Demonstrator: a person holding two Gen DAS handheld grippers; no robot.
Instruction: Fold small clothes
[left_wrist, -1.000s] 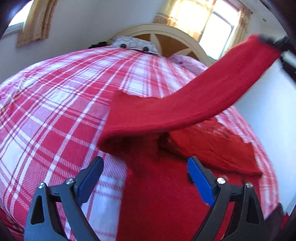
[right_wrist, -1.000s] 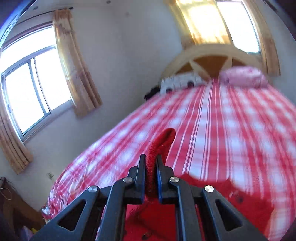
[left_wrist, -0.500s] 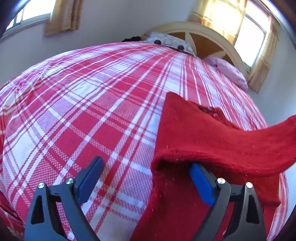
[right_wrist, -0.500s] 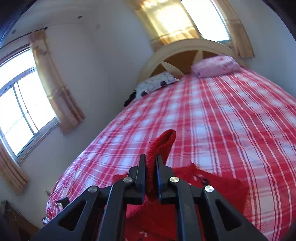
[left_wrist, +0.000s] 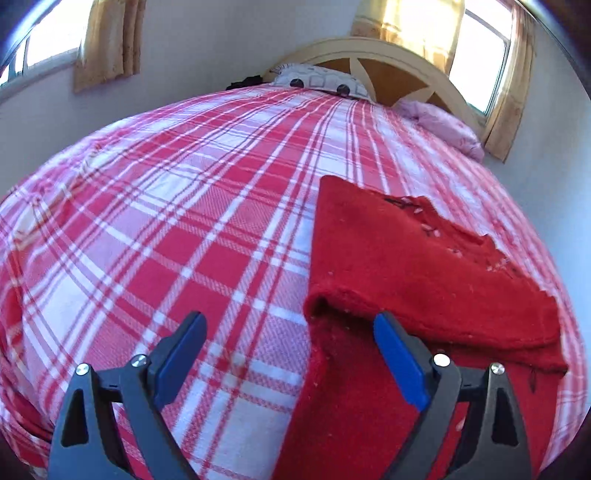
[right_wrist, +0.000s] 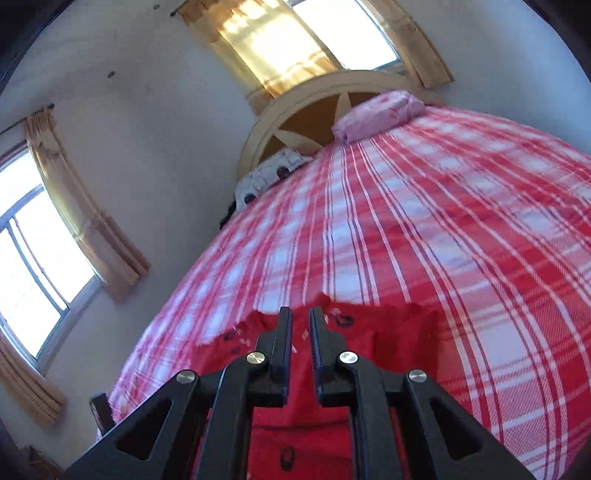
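Note:
A small red knitted garment (left_wrist: 417, 266) lies on the red-and-white plaid bedspread (left_wrist: 192, 221), its sleeve folded flat across the body. My left gripper (left_wrist: 291, 354) is open wide and empty, its right finger over the garment's left edge. In the right wrist view the same red garment (right_wrist: 384, 332) with dark buttons lies just below my right gripper (right_wrist: 300, 317). The right jaws stand slightly apart with nothing between them.
A patterned pillow (left_wrist: 317, 79) and a pink pillow (left_wrist: 439, 122) lie at the curved wooden headboard (left_wrist: 388, 55). Curtained windows (right_wrist: 40, 266) are on the walls. The bed edge and the wall lie close on the right.
The right gripper carried the red sleeve across the garment, lowered it and let it go; its jaws have parted. The sleeve now lies flat. The left gripper stayed open.

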